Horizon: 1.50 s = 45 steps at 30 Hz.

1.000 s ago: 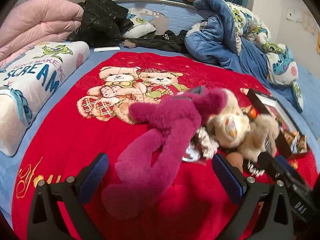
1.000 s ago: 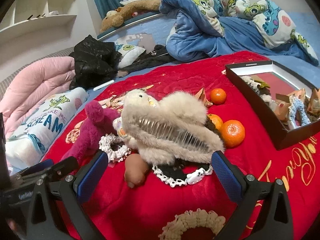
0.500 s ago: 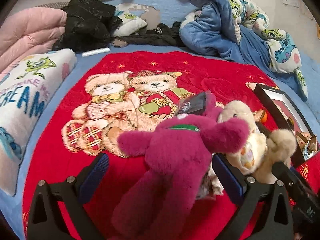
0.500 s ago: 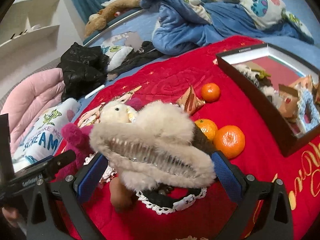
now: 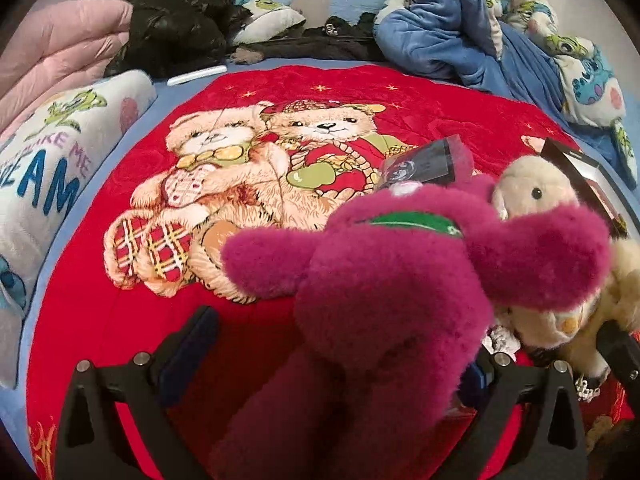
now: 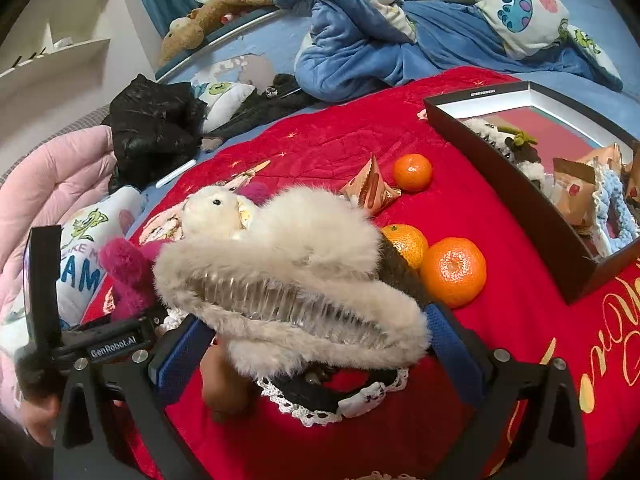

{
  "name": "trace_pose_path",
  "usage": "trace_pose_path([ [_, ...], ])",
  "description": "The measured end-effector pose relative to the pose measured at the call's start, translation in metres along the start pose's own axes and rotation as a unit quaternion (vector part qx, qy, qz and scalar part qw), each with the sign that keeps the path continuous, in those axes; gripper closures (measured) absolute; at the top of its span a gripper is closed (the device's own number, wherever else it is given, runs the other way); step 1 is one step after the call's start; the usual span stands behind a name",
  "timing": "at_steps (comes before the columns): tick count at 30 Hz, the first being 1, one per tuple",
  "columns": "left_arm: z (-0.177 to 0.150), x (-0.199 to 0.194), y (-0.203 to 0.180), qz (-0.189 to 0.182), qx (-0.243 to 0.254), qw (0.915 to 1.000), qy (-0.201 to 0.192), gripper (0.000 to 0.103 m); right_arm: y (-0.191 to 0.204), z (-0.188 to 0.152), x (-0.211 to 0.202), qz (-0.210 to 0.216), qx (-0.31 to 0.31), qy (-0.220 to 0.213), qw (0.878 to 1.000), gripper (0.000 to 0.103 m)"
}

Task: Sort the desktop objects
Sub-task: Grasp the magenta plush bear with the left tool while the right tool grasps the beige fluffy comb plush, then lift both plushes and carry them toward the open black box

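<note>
A magenta plush toy point(image 5: 384, 300) lies on the red blanket point(image 5: 120, 320), its body between the fingers of my open left gripper point(image 5: 332, 352). The toy fills the gap; the right finger is mostly hidden behind it. A cream plush point(image 5: 536, 196) lies just right of it. In the right wrist view a fluffy beige hair claw clip point(image 6: 304, 280) sits between the blue pads of my open right gripper point(image 6: 316, 352). The pads stand close to its ends. The cream plush point(image 6: 212, 212) lies behind the clip. The magenta toy point(image 6: 124, 272) and the left gripper's body point(image 6: 112, 344) show at the left.
Three mandarins point(image 6: 454, 266) and a snack packet point(image 6: 370, 190) lie right of the clip. A black open box point(image 6: 500, 168) holding snacks and hair ties stands at the right. A black lace band point(image 6: 332, 396) and a brown egg-shaped thing point(image 6: 224, 384) lie under the clip. Pillows and bedding ring the blanket.
Both grippers moved forward. The magenta toy now sits deep between the left fingers, and the fluffy clip sits between the right pads. Both grippers stayed open.
</note>
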<state>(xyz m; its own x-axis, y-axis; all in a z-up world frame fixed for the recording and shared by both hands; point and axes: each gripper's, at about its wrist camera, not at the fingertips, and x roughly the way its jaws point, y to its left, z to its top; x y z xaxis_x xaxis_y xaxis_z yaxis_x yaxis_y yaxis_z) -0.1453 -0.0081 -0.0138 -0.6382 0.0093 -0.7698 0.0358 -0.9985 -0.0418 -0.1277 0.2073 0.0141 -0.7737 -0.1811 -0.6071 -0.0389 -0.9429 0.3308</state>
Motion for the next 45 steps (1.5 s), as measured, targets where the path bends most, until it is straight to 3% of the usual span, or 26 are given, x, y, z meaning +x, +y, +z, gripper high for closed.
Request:
trace_pose_path([
  [1,-0.001,0.002,0.003,-0.004,-0.01,0.9999,0.005,0.0,0.002,0.002,0.002,-0.009,-0.007,0.009,1.0,0.001],
  [5,-0.004,0.004,0.011,-0.023,-0.035,0.9991,0.008,0.0,0.017,0.007,0.017,-0.08,-0.091,0.05,0.991,0.026],
  [6,-0.004,0.003,0.011,-0.023,-0.035,0.9991,0.007,0.0,0.02,0.007,0.02,-0.093,-0.106,0.057,0.988,0.028],
  [10,-0.006,0.001,0.011,-0.027,-0.033,0.9991,0.008,0.0,0.01,0.005,0.016,-0.076,-0.086,0.044,0.992,0.035],
  [13,-0.006,-0.003,0.003,-0.02,0.001,0.9997,0.009,0.002,-0.001,0.006,0.01,-0.051,-0.058,0.039,0.996,0.037],
  [14,-0.006,-0.006,0.001,-0.024,0.012,0.9996,0.006,0.005,-0.002,0.006,0.009,-0.047,-0.054,0.037,0.997,0.037],
  [17,-0.007,-0.013,-0.003,-0.031,0.03,0.9991,-0.008,0.026,-0.005,0.005,0.007,-0.039,-0.045,0.029,0.998,0.038],
  [19,-0.009,-0.019,-0.006,-0.038,0.042,0.9982,-0.018,0.049,-0.005,0.004,0.004,-0.037,-0.042,0.024,0.998,0.039],
  [24,-0.012,-0.029,-0.005,-0.044,0.044,0.9976,-0.032,0.06,-0.007,0.002,-0.001,-0.03,-0.032,0.018,0.999,0.044],
  [25,-0.011,-0.031,-0.002,-0.047,0.039,0.9975,-0.035,0.06,-0.008,0.002,-0.003,-0.028,-0.03,0.018,0.999,0.047],
  [26,-0.011,-0.034,0.002,-0.046,0.033,0.9976,-0.039,0.061,-0.008,0.002,-0.003,-0.034,-0.029,0.018,0.999,0.076],
  [27,-0.011,-0.036,0.004,-0.045,0.03,0.9976,-0.044,0.062,-0.01,0.002,-0.003,-0.042,-0.025,0.02,0.999,0.082],
  [38,-0.014,-0.054,0.017,-0.039,0.014,0.9961,-0.078,0.063,-0.018,0.002,-0.005,-0.019,-0.009,0.019,1.0,0.093],
  [45,-0.014,-0.053,0.018,-0.045,0.009,0.9958,-0.08,0.063,-0.014,0.003,-0.011,0.001,-0.017,0.012,1.0,0.09],
])
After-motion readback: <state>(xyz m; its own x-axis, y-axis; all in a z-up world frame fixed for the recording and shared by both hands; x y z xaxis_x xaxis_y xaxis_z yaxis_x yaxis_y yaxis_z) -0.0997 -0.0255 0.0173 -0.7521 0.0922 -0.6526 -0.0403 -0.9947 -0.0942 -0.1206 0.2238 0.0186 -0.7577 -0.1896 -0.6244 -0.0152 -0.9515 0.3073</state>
